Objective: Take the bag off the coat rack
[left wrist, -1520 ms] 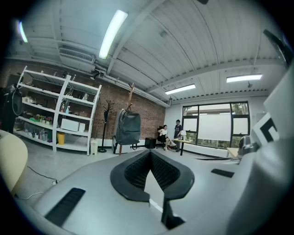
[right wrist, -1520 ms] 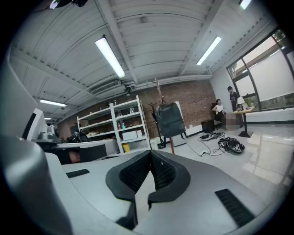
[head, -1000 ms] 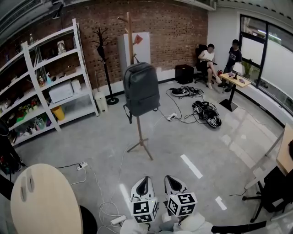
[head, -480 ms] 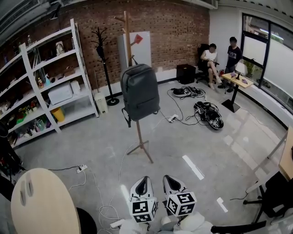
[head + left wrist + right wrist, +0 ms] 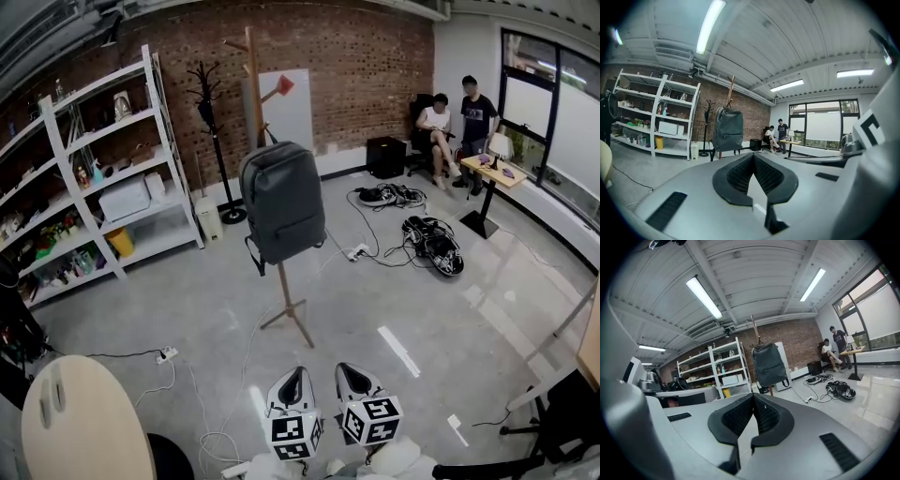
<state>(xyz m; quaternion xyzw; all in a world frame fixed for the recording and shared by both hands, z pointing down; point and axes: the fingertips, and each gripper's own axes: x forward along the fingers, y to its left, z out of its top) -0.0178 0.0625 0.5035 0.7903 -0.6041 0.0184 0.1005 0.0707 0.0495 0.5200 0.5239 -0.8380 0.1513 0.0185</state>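
Note:
A dark grey backpack [image 5: 281,202] hangs from a wooden coat rack [image 5: 251,84] in the middle of the floor; the rack's legs [image 5: 287,314] spread below it. My left gripper [image 5: 295,380] and right gripper [image 5: 352,375] are side by side at the bottom of the head view, well short of the rack. Both are shut with nothing between the pads. The left gripper view has the backpack [image 5: 729,130] far beyond the left gripper [image 5: 753,157]. In the right gripper view the backpack [image 5: 769,364] also hangs far past the right gripper [image 5: 753,397].
White shelving [image 5: 103,169] lines the left wall, with a black coat stand [image 5: 211,141] beside it. A round table [image 5: 84,422] is at lower left. Cables [image 5: 427,239] and a power strip [image 5: 167,354] lie on the floor. Two people [image 5: 455,117] are at the back right.
The backpack and rack have grown larger and slid lower in the head view, so I am closer to them. Both grippers stay low, side by side and shut.

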